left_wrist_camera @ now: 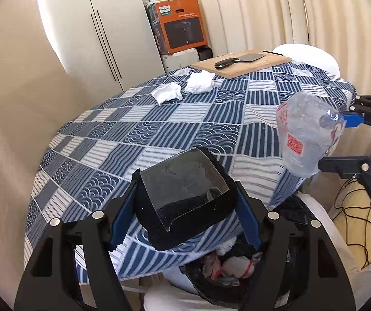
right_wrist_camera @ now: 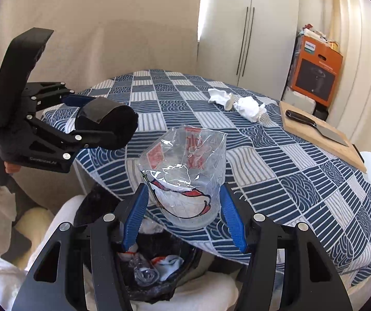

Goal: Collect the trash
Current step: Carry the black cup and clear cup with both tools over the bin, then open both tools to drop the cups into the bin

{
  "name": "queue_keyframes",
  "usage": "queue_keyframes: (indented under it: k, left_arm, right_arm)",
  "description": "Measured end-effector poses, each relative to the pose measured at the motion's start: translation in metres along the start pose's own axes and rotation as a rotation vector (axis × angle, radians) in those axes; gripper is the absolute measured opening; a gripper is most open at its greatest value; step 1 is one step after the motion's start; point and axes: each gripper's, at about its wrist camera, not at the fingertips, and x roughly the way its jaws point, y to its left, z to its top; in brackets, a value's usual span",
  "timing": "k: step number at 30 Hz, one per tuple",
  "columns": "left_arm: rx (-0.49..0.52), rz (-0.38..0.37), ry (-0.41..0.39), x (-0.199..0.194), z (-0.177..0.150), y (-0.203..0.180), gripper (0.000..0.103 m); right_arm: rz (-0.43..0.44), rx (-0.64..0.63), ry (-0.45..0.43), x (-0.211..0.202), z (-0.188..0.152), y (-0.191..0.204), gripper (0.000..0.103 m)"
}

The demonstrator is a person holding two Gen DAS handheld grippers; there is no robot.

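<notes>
- Clear plastic, crumpled, printed in red: a plastic cup [right_wrist_camera: 185, 173] held between the blue fingers of the right gripper [right_wrist_camera: 184, 216], jaws closed on its sides. It hangs past the near edge of the table, above the bin; in the left wrist view it shows as the same cup [left_wrist_camera: 304, 134] at the table's right edge.
- Black fuzzy band with a grey film patch on top: a black roll [left_wrist_camera: 183, 202] clamped between the fingers of the left gripper [left_wrist_camera: 185, 207], jaws shut against both its sides. The right wrist view shows the roll [right_wrist_camera: 107, 127] held over the table's near left corner.
- Bin [right_wrist_camera: 157, 267] lined with a black bag, below the near edge of the table, holding crumpled white, red and clear scraps; also seen from the left wrist view [left_wrist_camera: 219, 267].
- Table [left_wrist_camera: 159, 129] under a blue-and-white patchwork cloth.
- Two crumpled white tissues, one flatter tissue [left_wrist_camera: 167, 93] and one balled tissue [left_wrist_camera: 200, 82], lying just beside each other toward the far edge of the table, well apart from both grippers.
- Wooden cutting board [left_wrist_camera: 242, 64] at the far corner, overhanging the edge slightly.
- Cleaver [left_wrist_camera: 240, 60] with a black handle, lying flat on the board.
- Orange Philips carton [left_wrist_camera: 180, 26] stacked on boxes beyond the table, beside the cream wardrobe [left_wrist_camera: 102, 26].
</notes>
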Motion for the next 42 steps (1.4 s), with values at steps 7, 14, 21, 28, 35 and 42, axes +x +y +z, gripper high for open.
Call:
queue_keyframes:
  k: [7,14,21,28,35,42]
  left_arm:
    - [0.005,-0.015,-0.009,-0.01,-0.02,-0.015,0.071]
    - [0.023,-0.05,0.01,-0.01,-0.038,-0.031,0.071]
    - [0.021,-0.099,0.072,0.011,-0.063,-0.041,0.071]
    - [0.04,-0.14,0.123,0.03,-0.081,-0.051,0.071]
    - [0.048,-0.18,0.166,0.047,-0.095,-0.059,0.071]
    - [0.045,-0.201,0.213,0.067,-0.107,-0.062,0.071]
  right_arm:
    - [0.023,-0.014,0.025,0.002,-0.017,0.012,0.054]
    - [0.054,-0.019,0.058,0.013,-0.034,0.02,0.054]
    - [0.085,-0.017,0.108,0.033,-0.052,0.027,0.054]
    - [0.113,-0.018,0.16,0.054,-0.067,0.03,0.054]
    - [0.136,-0.008,0.21,0.076,-0.081,0.034,0.054]
    - [0.164,0.012,0.258,0.098,-0.096,0.033,0.054]
